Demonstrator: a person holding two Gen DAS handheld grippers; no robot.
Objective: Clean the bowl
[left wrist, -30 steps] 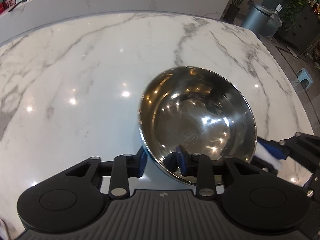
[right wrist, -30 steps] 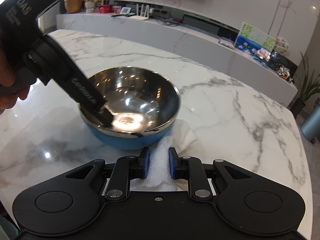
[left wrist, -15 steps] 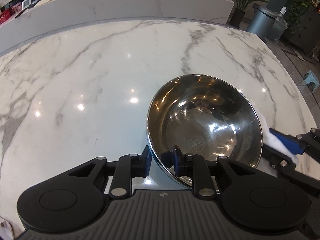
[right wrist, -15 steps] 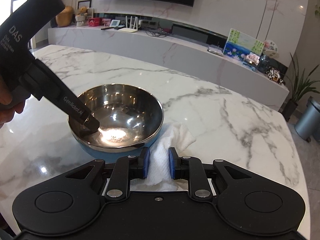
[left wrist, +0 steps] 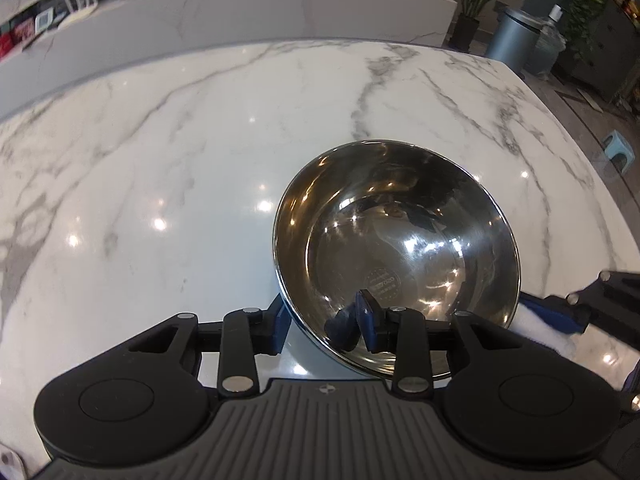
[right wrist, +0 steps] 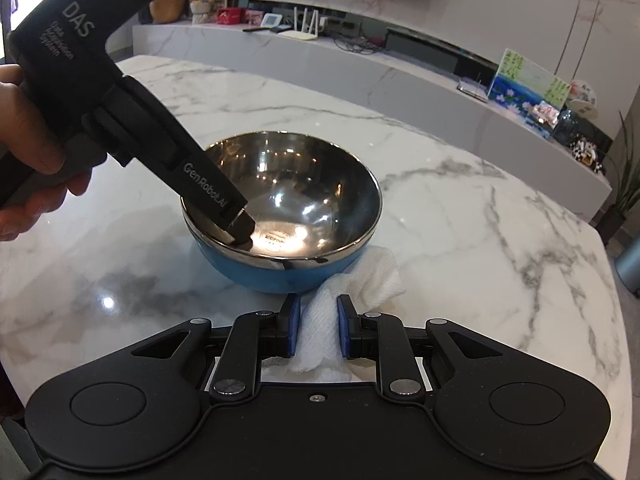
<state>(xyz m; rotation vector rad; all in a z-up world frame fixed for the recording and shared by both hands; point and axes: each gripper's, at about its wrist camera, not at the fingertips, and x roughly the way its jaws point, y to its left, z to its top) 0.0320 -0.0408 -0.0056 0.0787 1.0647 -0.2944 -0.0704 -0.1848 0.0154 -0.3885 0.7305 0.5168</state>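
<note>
Nearest the right wrist camera, the right tongs point(right wrist: 318, 326) are pinching a crumpled white paper towel point(right wrist: 352, 280) between their blue pads, and the towel is bunching and drooping onto the surface point(right wrist: 480, 220) just beside the bowl point(right wrist: 304, 216). It is looking soft and light, so it will likely fold to any curve but give no push of its own unless it is pressed in firmly. Just beyond it, the bowl is sitting upright on the marble surface, near the edge closest to the person, with a polished steel inside and a blue outside. The left tongs point(left wrist: 325, 326) are straddling the near rim, one pad inside the wall and one outside, and appear to be clamping that wall (contact on the outer pad is partly hidden by the rim). The bowl is looking stiff, thin-walled and fairly light, and its mirror finish is probably slippery, so the rim is the sensible place to hold; a loose grip there is likely to let it spin or skate while being wiped. The inside is appearing clean and dry already, though glare is hiding fine marks. Farther off, a long marble counter point(right wrist: 360, 56) is running along the wall.
</note>
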